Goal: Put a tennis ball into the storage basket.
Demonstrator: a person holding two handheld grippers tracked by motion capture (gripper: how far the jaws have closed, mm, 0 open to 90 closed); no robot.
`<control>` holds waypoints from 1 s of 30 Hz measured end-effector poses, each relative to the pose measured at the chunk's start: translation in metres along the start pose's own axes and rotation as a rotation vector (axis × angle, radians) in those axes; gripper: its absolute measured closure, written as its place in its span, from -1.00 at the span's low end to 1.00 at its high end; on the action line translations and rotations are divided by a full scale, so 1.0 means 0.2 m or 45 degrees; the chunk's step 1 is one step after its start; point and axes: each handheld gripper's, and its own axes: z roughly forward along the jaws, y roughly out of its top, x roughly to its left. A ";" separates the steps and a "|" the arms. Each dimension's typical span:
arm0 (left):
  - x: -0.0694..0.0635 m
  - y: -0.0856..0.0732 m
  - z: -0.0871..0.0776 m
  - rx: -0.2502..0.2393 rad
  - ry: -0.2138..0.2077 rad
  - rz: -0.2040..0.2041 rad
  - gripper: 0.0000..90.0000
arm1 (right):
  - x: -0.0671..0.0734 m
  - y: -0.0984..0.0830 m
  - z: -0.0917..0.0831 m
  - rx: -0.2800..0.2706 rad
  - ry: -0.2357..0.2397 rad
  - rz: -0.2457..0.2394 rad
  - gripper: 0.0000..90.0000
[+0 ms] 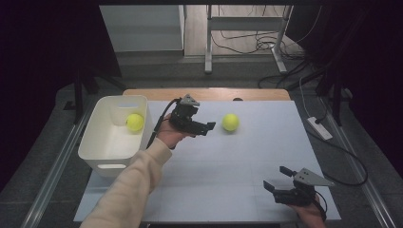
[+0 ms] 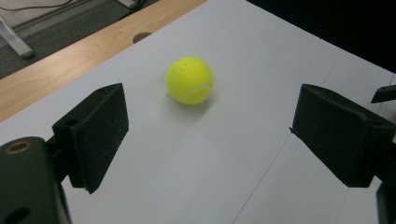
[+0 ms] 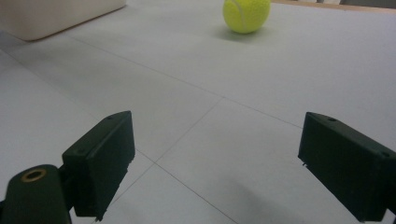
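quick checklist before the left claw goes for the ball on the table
1. Left claw open wide enough for the ball: ok, jaws stand apart with nothing between them.
2. Loose ball lined up ahead of the left claw: ok, it lies between the lines of the jaws, farther off, not yet touched.
3. Table around the ball free of other things: ok.
4. Bin ready to take it: ok, open top, one ball inside, room left.
5. Right claw out of the way: ok, open, at the near right of the table.
6. Ball lying still: cannot tell.
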 end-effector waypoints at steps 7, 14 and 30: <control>-0.01 0.01 0.05 0.012 -0.014 -0.004 -0.74 | 0.00 0.00 0.00 0.000 0.000 0.000 -0.76; -0.02 0.02 0.11 0.023 -0.025 -0.010 -0.74 | 0.00 0.00 0.00 0.002 0.003 0.003 -0.76; -0.03 0.04 0.26 0.070 -0.008 -0.002 -0.74 | 0.00 0.00 0.00 0.002 0.000 -0.004 -0.75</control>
